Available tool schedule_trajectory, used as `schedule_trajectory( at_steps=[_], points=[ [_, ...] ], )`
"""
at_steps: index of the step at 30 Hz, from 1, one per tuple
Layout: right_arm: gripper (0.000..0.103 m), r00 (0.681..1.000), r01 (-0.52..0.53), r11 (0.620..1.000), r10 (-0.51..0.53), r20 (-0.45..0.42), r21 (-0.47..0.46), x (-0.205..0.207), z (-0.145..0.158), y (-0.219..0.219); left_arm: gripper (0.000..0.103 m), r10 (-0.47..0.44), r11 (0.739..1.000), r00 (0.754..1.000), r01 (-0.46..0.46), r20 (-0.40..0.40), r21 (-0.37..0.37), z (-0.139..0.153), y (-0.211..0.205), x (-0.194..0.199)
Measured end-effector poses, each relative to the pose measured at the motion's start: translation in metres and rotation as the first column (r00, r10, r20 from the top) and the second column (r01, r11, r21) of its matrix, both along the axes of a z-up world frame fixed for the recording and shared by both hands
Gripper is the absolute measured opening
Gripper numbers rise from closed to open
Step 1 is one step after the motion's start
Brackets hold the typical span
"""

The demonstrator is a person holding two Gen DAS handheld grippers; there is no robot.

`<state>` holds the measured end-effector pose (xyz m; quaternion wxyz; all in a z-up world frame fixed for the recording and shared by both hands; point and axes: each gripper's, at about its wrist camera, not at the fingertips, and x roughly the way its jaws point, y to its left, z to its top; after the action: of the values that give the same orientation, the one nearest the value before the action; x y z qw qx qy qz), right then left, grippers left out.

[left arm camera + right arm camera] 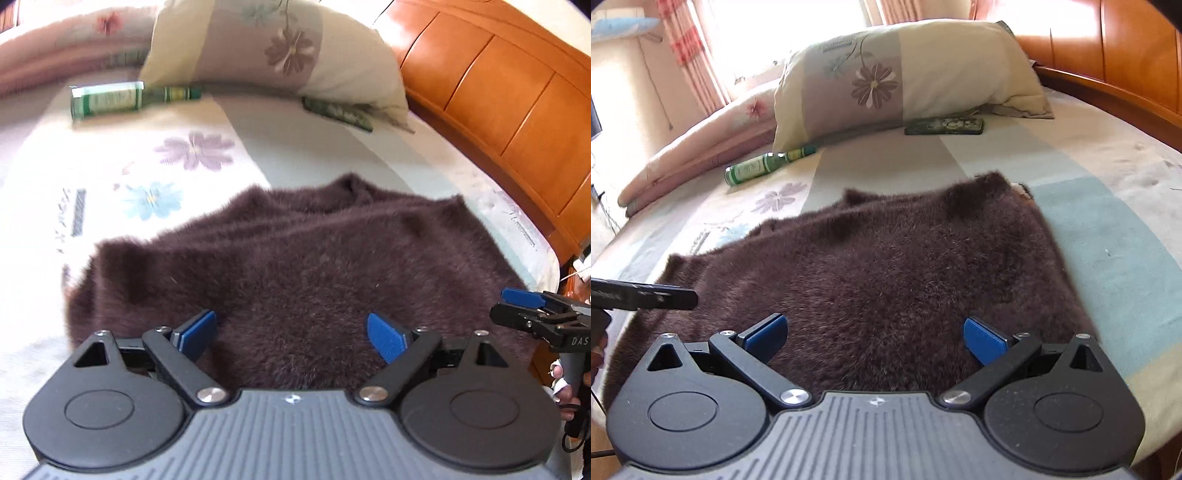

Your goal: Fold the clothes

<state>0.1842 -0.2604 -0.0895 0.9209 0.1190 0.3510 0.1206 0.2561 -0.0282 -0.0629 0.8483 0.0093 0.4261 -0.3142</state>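
Observation:
A dark brown fuzzy garment lies spread flat on the flowered bed sheet. My left gripper hovers over its near part, open, with only fur showing between the blue pads. In the right wrist view the same garment fills the middle, and my right gripper is open above its near edge, holding nothing. The right gripper also shows at the right edge of the left wrist view, by the garment's right side. The left gripper pokes in from the left over the garment's left part.
A flowered pillow lies at the head of the bed against the wooden headboard. A green bottle and a dark flat case lie in front of it. A folded pink quilt lies at the far left.

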Motion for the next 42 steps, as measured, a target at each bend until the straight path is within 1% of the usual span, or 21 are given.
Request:
schedule_trajectory(
  at_steps=[2, 3, 5, 7, 8, 11, 13, 16, 18, 21, 22, 25, 29, 32, 33, 35, 37, 39, 40, 41, 42],
  points=[
    [0.103, 1.0, -0.005, 0.999, 0.005, 0.011, 0.031, -0.004, 0.005, 0.003, 0.09, -0.017, 1.0, 1.0, 0.017, 0.011, -0.013, 0.008, 0.007, -0.007],
    [0.103, 1.0, -0.009, 0.999, 0.008, 0.016, 0.047, -0.006, 0.007, 0.005, 0.091, -0.024, 0.999, 1.0, 0.024, 0.0, -0.03, 0.008, 0.01, -0.01],
    [0.103, 1.0, -0.026, 0.998, 0.026, 0.01, 0.053, -0.007, 0.008, 0.013, 0.092, -0.011, 0.999, 0.999, 0.01, -0.032, -0.032, -0.003, 0.017, -0.016],
    [0.103, 0.999, -0.039, 0.998, 0.04, -0.014, 0.059, -0.006, 0.006, 0.02, 0.09, 0.032, 0.999, 0.997, -0.032, -0.063, 0.008, -0.02, 0.028, -0.02],
    [0.103, 0.999, -0.039, 0.997, 0.041, -0.026, 0.063, -0.007, 0.005, 0.022, 0.09, 0.046, 0.999, 0.997, -0.046, -0.065, 0.001, -0.023, 0.035, -0.023],
    [0.103, 0.998, -0.048, 0.996, 0.05, -0.03, 0.072, -0.012, 0.005, 0.025, 0.091, 0.053, 0.996, 0.997, -0.057, -0.064, -0.066, -0.011, 0.051, -0.036],
    [0.103, 0.999, -0.041, 0.996, 0.043, -0.023, 0.078, -0.012, 0.008, 0.024, 0.091, 0.052, 0.996, 0.996, -0.058, -0.077, -0.075, -0.003, 0.056, -0.045],
    [0.103, 0.999, -0.027, 0.995, 0.029, -0.018, 0.097, -0.011, 0.01, 0.024, 0.092, 0.034, 0.995, 0.992, -0.044, -0.122, -0.084, 0.0, 0.058, -0.062],
    [0.103, 0.999, -0.021, 0.994, 0.025, -0.033, 0.104, -0.009, 0.008, 0.025, 0.093, 0.026, 0.995, 0.985, -0.041, -0.169, -0.086, -0.007, 0.061, -0.074],
    [0.103, 0.998, -0.024, 0.995, 0.03, -0.053, 0.098, -0.01, 0.004, 0.028, 0.093, 0.057, 0.993, 0.966, -0.082, -0.252, -0.088, -0.027, 0.068, -0.088],
    [0.103, 0.998, -0.027, 0.995, 0.032, -0.057, 0.092, -0.01, 0.004, 0.029, 0.093, 0.069, 0.99, 0.964, -0.097, -0.256, -0.098, -0.029, 0.07, -0.091],
    [0.103, 0.997, -0.047, 0.997, 0.051, -0.057, 0.063, -0.011, 0.006, 0.033, 0.093, 0.073, 0.99, 0.971, -0.098, -0.229, -0.103, -0.016, 0.07, -0.093],
    [0.103, 0.99, -0.141, 0.99, 0.141, -0.023, -0.017, -0.016, 0.018, 0.047, 0.093, 0.051, 0.995, 0.995, -0.058, -0.089, -0.077, 0.009, 0.064, -0.079],
    [0.103, 0.977, -0.214, 0.973, 0.215, 0.001, -0.09, -0.018, 0.021, 0.065, 0.093, 0.044, 0.997, 0.999, -0.042, 0.017, -0.068, 0.021, 0.052, -0.057],
    [0.103, 0.971, -0.235, 0.965, 0.239, 0.02, -0.116, -0.018, 0.022, 0.07, 0.093, 0.041, 0.997, 0.999, -0.039, 0.03, -0.07, 0.02, 0.047, -0.05],
    [0.103, 0.966, -0.245, 0.956, 0.254, 0.038, -0.16, -0.013, 0.022, 0.075, 0.093, 0.033, 0.996, 0.999, -0.03, 0.038, -0.078, 0.015, 0.039, -0.037],
    [0.103, 0.967, -0.241, 0.952, 0.252, 0.039, -0.189, -0.005, 0.018, 0.077, 0.093, 0.038, 0.998, 0.999, -0.037, 0.007, -0.053, 0.005, 0.033, -0.027],
    [0.103, 0.974, -0.222, 0.959, 0.225, -0.005, -0.173, 0.005, 0.007, 0.071, 0.093, 0.063, 0.998, 0.997, -0.064, -0.039, -0.009, -0.009, 0.032, -0.023],
    [0.103, 0.979, -0.204, 0.966, 0.199, -0.043, -0.161, 0.009, -0.001, 0.065, 0.093, 0.072, 0.997, 0.996, -0.073, -0.051, -0.004, -0.013, 0.033, -0.023],
    [0.103, 0.981, -0.191, 0.971, 0.183, -0.07, -0.145, 0.012, -0.009, 0.06, 0.093, 0.073, 0.997, 0.996, -0.074, -0.053, -0.017, -0.015, 0.037, -0.025],
    [0.103, 0.981, -0.191, 0.972, 0.184, -0.062, -0.134, 0.011, -0.01, 0.057, 0.093, 0.073, 0.997, 0.996, -0.075, -0.054, -0.03, -0.018, 0.04, -0.027]
  ],
)
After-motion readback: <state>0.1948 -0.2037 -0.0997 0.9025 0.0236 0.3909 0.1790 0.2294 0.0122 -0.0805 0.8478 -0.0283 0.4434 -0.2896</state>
